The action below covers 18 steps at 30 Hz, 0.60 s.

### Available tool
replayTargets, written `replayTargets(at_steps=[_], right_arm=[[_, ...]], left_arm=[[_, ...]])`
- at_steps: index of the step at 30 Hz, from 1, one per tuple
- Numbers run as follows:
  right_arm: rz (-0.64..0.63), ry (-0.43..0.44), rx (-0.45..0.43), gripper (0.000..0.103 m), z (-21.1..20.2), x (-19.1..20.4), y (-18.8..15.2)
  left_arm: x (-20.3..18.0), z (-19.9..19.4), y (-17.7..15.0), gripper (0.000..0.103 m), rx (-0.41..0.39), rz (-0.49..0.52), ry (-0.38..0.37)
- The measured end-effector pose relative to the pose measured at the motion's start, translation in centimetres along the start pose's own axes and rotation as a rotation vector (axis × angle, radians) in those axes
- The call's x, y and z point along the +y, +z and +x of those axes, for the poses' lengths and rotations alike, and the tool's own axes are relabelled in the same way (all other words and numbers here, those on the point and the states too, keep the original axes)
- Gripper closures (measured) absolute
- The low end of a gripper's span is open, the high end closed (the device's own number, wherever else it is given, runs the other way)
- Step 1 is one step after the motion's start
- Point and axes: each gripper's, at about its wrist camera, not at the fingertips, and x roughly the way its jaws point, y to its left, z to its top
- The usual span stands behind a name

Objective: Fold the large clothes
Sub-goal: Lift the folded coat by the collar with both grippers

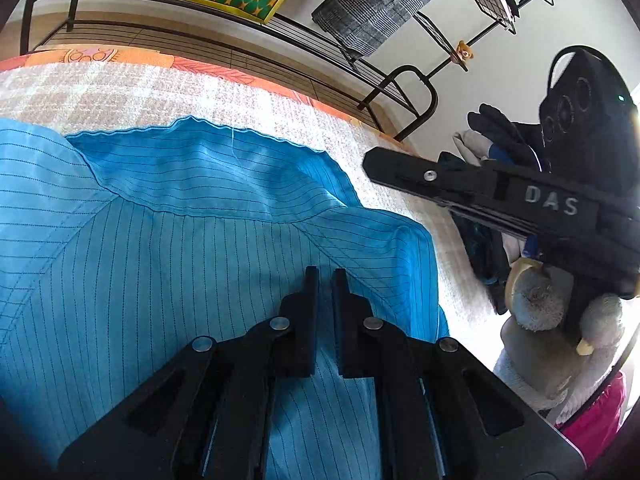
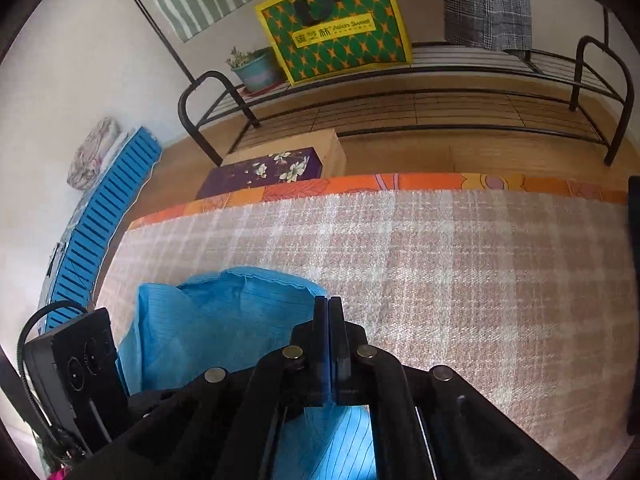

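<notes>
A large blue pinstriped shirt (image 1: 168, 248) lies collar-up on a beige checked blanket (image 1: 120, 92). My left gripper (image 1: 325, 276) hovers over the shirt's right shoulder, its jaws slightly apart with nothing between them. My right gripper (image 2: 329, 304) is shut on an edge of the blue shirt (image 2: 224, 320), with blue fabric between the pads. The right gripper also shows in the left wrist view (image 1: 472, 184) to the right of the shirt. The left gripper's body appears at the lower left of the right wrist view (image 2: 84, 364).
The blanket (image 2: 440, 264) covers an orange-edged bed (image 2: 400, 182). Behind it stand a black metal rack (image 2: 400, 92), a green-yellow bag (image 2: 340, 24), a plant pot (image 2: 256, 70) and a purple floral box (image 2: 264, 172). Plush toys (image 1: 560, 336) and dark clothes (image 1: 488, 256) lie to the right.
</notes>
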Motion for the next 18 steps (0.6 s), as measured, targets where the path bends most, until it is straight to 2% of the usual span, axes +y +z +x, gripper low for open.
replayTargets(at_steps=[1,2,3,7,9,11,14,15,18], right_arm=[[0.003,-0.005,0.009,0.081,-0.6,-0.2,0.0],[-0.004,0.007,0.021,0.070,-1.1,-0.4,-0.2],[-0.024,0.020,0.039,0.066,-1.3,-0.4,-0.4],[-0.050,-0.027,0.133,0.067,0.4,-0.6,-0.6],[0.027,0.020,0.152,0.068,1.7,-1.6,-0.4],[0.065,0.049,0.147,0.074,2.7,-2.0,-0.2],[0.087,0.039,0.146,0.098,3.7,-2.1,-0.1],[0.089,0.032,0.148,0.103,3.9,-2.1,-0.1],[0.006,-0.037,0.110,0.103,3.2,-0.7,0.4]], left_arm=[[0.0,0.0,0.0,0.096,-0.001,-0.002,0.000],[0.0,0.0,0.0,0.096,-0.004,-0.003,0.001],[0.0,0.0,0.0,0.096,-0.008,-0.002,0.004],[-0.1,-0.1,-0.1,0.096,-0.016,-0.007,0.006],[0.2,-0.3,-0.1,0.096,-0.018,-0.015,0.002],[0.3,-0.4,-0.2,0.096,-0.020,-0.021,0.002],[0.3,-0.3,-0.1,0.096,-0.017,-0.020,0.001],[0.2,-0.3,-0.1,0.096,-0.016,-0.018,0.003],[0.0,-0.3,-0.1,0.096,-0.018,-0.008,0.003]])
